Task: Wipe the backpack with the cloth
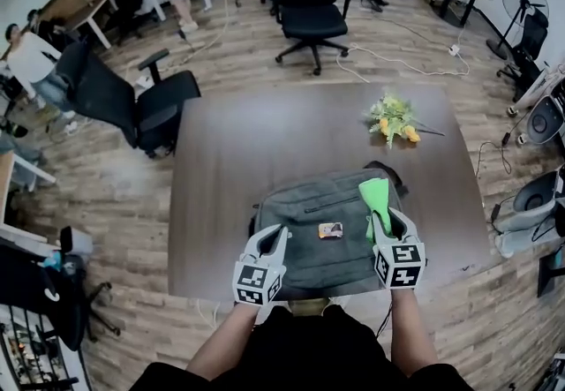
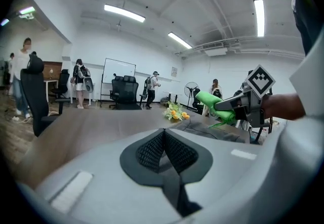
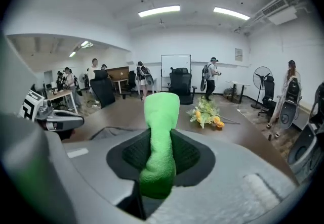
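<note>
A grey-green backpack lies flat at the near edge of the dark wooden table. My right gripper hovers over the backpack's right side, shut on a bright green cloth that sticks up from between its jaws. In the right gripper view the cloth fills the gap between the pads. My left gripper is over the backpack's left side, shut with nothing in it; its pads meet. From the left gripper view the cloth and the right gripper show to the right.
A bunch of yellow flowers lies on the table's far right. A small tag sits on the backpack. Black office chairs stand round the table, and people stand at the back of the room.
</note>
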A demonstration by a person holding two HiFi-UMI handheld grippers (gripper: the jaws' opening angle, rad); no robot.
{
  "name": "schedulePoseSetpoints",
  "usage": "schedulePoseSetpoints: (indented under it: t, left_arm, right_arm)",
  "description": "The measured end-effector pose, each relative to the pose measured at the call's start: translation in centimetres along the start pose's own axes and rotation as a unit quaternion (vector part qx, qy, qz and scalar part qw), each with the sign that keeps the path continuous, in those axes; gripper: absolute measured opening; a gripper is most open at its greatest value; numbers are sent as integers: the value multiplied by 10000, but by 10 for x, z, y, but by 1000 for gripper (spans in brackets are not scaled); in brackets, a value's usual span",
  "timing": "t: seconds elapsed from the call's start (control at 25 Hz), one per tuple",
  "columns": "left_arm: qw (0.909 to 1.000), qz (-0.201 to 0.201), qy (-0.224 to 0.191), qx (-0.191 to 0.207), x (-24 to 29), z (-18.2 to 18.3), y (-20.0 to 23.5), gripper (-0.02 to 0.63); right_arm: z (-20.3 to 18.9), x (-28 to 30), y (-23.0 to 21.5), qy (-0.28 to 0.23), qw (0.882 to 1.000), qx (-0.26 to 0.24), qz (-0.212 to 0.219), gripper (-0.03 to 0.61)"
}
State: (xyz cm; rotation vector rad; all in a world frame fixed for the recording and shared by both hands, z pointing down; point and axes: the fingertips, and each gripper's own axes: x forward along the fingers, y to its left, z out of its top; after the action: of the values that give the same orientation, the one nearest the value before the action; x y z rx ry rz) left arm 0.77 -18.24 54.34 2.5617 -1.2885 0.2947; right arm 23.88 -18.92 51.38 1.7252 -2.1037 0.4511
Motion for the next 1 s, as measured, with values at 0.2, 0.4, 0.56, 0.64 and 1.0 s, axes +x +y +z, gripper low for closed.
schedulePoseSetpoints:
  t: [0.2,0.4,0.56,0.64,1.0]
  left_arm:
    - [9981,224,-496,288,-10,47,12,18]
    - [9945,292,-918,407,-19,86,17,18]
    - [9924,305,-1093,483,-22,100,17,18]
    - [9919,310,-1127,490,-23,104,17,18]
    - [9917,287,-1140,519,-23,104,14,18]
  right_arm:
    - [45,-5,14,-761,9970,-80,150,107]
    - [76,-10,25,-1357,9904,-111,252,106]
    - [88,-17,32,-1676,9853,-195,274,101]
    - [91,-19,33,-1751,9839,-270,242,97]
    - [90,-21,37,-1753,9837,-306,251,95]
